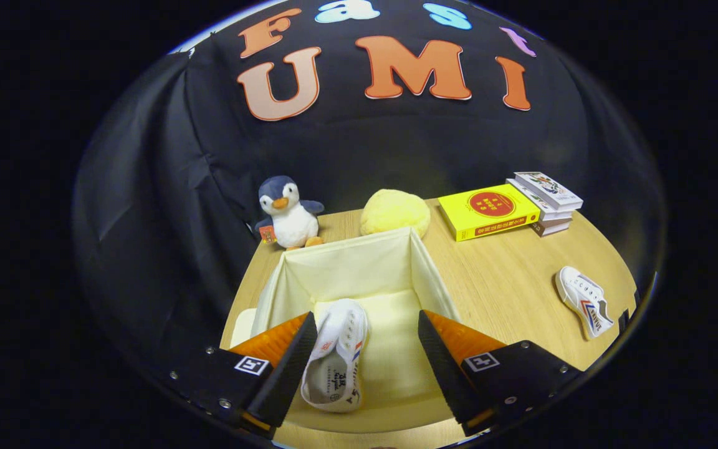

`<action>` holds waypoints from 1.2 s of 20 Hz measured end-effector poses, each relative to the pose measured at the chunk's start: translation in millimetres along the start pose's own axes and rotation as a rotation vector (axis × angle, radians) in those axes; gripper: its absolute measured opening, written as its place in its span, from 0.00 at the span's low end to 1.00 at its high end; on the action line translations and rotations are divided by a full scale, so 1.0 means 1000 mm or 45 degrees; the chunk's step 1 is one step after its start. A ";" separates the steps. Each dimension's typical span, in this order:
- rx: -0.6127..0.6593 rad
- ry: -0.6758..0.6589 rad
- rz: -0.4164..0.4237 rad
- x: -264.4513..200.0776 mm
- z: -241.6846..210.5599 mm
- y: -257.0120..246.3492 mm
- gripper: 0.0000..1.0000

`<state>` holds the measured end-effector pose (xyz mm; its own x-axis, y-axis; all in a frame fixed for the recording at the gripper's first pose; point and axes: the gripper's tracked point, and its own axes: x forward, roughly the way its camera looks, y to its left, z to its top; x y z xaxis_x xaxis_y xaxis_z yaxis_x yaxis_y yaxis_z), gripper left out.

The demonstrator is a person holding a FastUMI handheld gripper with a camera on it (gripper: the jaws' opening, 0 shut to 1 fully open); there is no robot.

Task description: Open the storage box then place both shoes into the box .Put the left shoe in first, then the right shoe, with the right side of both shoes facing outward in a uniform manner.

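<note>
White shoe [336,355] lies in box [346,259], long axis running away, between wide-open, empty hand-held gripper [364,355].

yellow book [487,214]: round red emblem and a line of print, too small to read | shoe in the box [336,365]: print on sole and side, illegible | finger blocks: square black-and-white marker tags [252,365]
</note>
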<state>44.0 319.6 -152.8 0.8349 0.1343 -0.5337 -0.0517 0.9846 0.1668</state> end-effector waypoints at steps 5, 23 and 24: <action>0.031 -0.063 -0.008 -0.013 0.019 -0.061 0.98; 0.033 -0.018 -0.213 -0.021 -0.011 -0.341 0.98; 0.032 -0.007 -0.217 -0.020 -0.015 -0.352 0.98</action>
<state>36.9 -27.8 -212.9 0.8334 -0.0355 -0.5516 0.1049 0.9899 0.0949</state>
